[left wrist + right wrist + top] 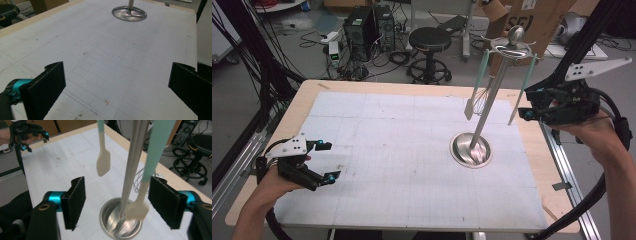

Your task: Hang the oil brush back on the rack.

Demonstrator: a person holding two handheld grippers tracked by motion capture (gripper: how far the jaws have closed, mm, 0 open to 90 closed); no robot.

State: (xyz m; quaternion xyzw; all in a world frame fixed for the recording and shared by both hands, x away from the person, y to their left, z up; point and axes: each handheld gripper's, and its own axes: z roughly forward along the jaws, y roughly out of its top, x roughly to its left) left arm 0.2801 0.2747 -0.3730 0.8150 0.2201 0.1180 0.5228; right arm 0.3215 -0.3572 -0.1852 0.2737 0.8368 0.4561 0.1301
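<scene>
A metal utensil stand rises from a round base on the right half of the white grid mat. From its top hang a teal-handled spatula, a wire whisk and a teal-handled brush. My right gripper is held in the air just right of the stand, open. In the right gripper view the brush head hangs free between the jaws, near the right pad, with the pole and spatula beyond. My left gripper rests open at the front left, nothing between its jaws.
The mat covers most of a wooden table. Behind the table stand a black stool, computer towers and a cardboard box among floor cables. A metal rail runs along the right edge.
</scene>
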